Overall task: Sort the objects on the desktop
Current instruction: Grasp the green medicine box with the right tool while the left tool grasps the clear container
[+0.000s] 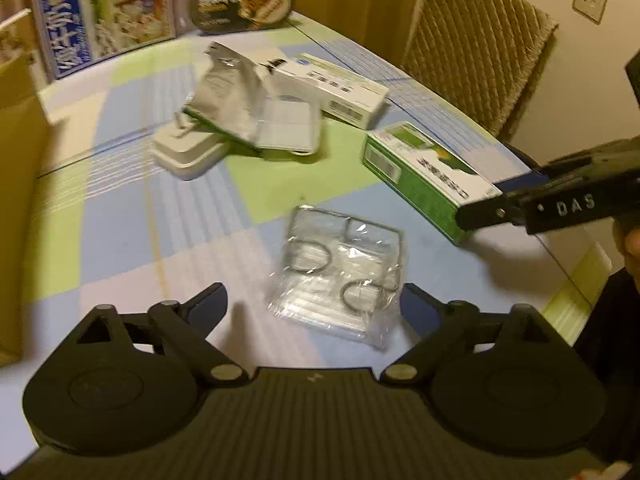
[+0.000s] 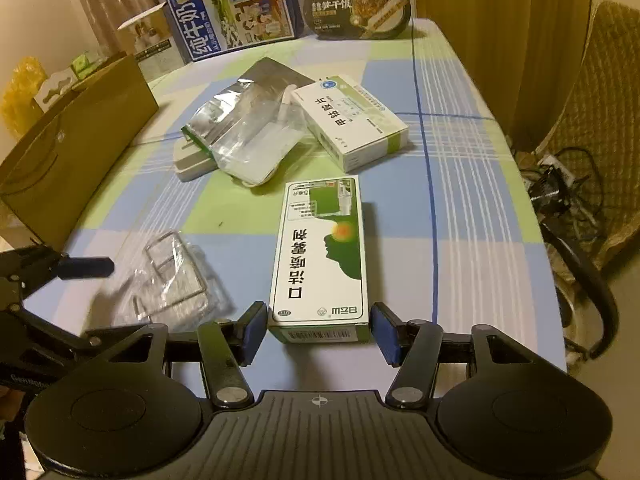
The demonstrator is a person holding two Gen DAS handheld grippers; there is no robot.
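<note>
A clear plastic packet with metal rings (image 1: 340,276) lies on the checked tablecloth, just ahead of my open left gripper (image 1: 314,304). It also shows in the right wrist view (image 2: 168,280). A green and white medicine box (image 2: 320,256) lies flat, its near end between the fingertips of my open right gripper (image 2: 319,330). The same box shows in the left wrist view (image 1: 424,176), with the right gripper (image 1: 480,212) at its end. Farther back lie a second white medicine box (image 2: 352,124), a silver foil pouch (image 2: 240,120) and a white plastic case (image 1: 188,152).
A brown cardboard box (image 2: 76,152) stands at the table's left edge. A blue milk carton (image 2: 232,8) and a black oval food bowl (image 2: 356,8) stand at the far edge. A woven chair (image 1: 476,40) is beside the table on the right.
</note>
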